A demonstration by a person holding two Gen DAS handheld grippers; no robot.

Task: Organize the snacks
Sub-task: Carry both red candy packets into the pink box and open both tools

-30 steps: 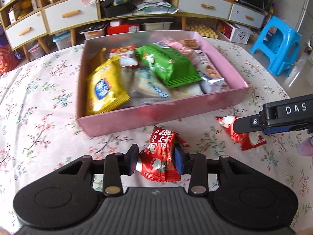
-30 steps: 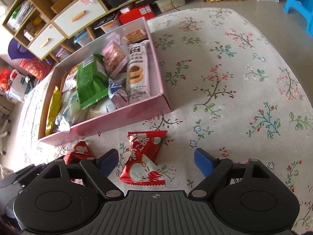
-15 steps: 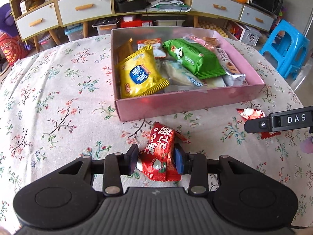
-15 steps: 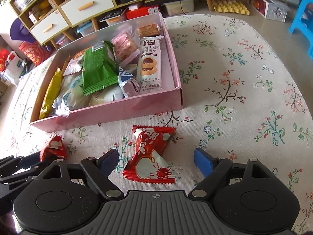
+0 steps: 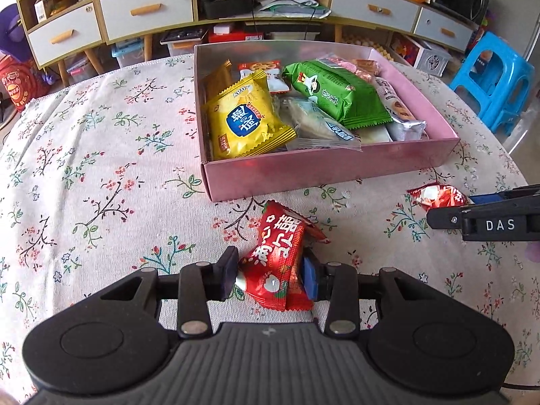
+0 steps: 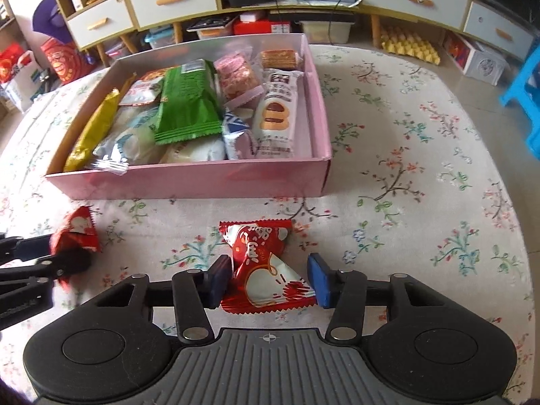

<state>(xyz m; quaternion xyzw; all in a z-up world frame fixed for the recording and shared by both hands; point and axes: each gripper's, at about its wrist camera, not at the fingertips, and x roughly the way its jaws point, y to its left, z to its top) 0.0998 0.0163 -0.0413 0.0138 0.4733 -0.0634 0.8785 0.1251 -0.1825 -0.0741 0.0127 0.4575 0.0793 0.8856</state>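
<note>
A pink box (image 5: 330, 168) (image 6: 189, 182) on the floral tablecloth holds several snack packets, among them a yellow one (image 5: 246, 121) and a green one (image 5: 334, 96) (image 6: 185, 104). My left gripper (image 5: 270, 276) is shut on a red snack packet (image 5: 276, 256) in front of the box; this packet also shows in the right wrist view (image 6: 76, 233). A second red packet (image 6: 263, 270) (image 5: 438, 195) lies between the pads of my right gripper (image 6: 270, 278), whose jaws have narrowed around it with a small gap still showing at the right pad.
The round table's edge curves off at the right. Behind stand a cabinet with drawers (image 5: 135, 10), boxes under it and a blue stool (image 5: 496, 81). The right gripper's fingers (image 5: 486, 219) reach in at the left wrist view's right edge.
The right jaws have closed in around the second red packet. The left gripper with its packet has drawn back from the box, which now sits further off and to the right.
</note>
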